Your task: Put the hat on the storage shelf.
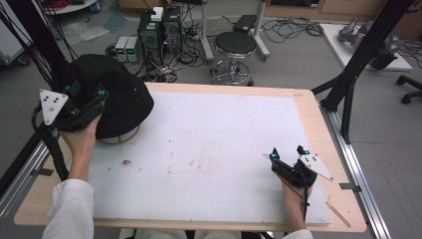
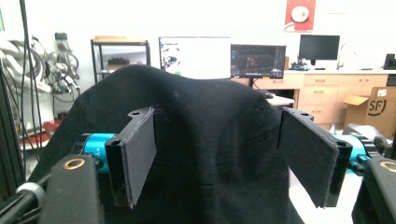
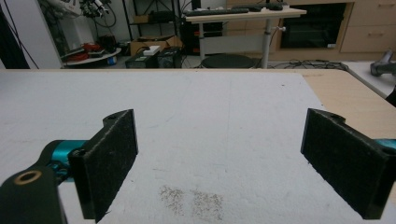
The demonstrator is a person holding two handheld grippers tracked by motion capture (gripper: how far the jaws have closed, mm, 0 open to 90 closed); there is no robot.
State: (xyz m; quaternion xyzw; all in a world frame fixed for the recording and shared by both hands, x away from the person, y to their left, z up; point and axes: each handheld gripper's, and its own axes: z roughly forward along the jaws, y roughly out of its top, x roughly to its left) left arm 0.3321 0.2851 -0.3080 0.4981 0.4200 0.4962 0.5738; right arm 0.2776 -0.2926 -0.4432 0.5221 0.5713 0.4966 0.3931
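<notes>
the black hat (image 1: 112,94) sits over a pale round stand (image 1: 121,137) at ten o'clock on the white mat (image 1: 209,149); the left gripper (image 1: 97,99) faces it, jaws spread apart with the cloth between, not pinched. the right gripper (image 1: 287,153) rests at four o'clock, jaws wide over bare mat. a cardboard box (image 2: 371,112) behind reads "sf"

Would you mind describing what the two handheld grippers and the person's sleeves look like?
Both the left gripper and the right gripper are black, with flat rectangular black pads, teal fittings behind the jaws, brass-coloured rings on the body, a grey three-cornered plate with holes on top, and a black trailing cable. The sleeves are white.
</notes>
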